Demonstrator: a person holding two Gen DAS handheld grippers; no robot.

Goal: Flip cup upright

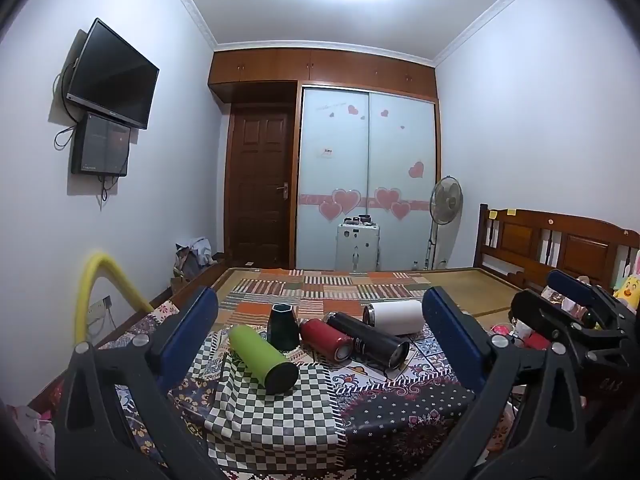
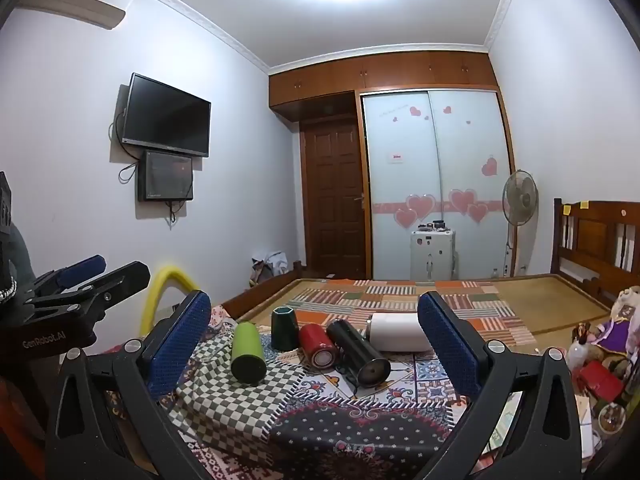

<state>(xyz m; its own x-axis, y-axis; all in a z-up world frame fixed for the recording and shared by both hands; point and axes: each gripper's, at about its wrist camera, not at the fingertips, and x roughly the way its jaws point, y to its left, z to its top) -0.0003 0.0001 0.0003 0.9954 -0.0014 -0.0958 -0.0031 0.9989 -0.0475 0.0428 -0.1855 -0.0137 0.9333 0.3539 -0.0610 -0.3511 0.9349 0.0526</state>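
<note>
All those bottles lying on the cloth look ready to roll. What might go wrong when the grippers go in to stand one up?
The red cup and black cup lie side by side, seemingly touching, so grabbing one may send the other rolling.

The green cup rests on rumpled checkered cloth; stood there, it might tip.

The dark green cup already stands just behind them and could get knocked over. Both the left gripper and the right gripper are wide open, holding nothing.

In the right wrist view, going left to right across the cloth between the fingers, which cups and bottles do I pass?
Green bottle, lying down → dark green cup, standing → red bottle, lying → black bottle, lying → white bottle, lying on its side.
</note>
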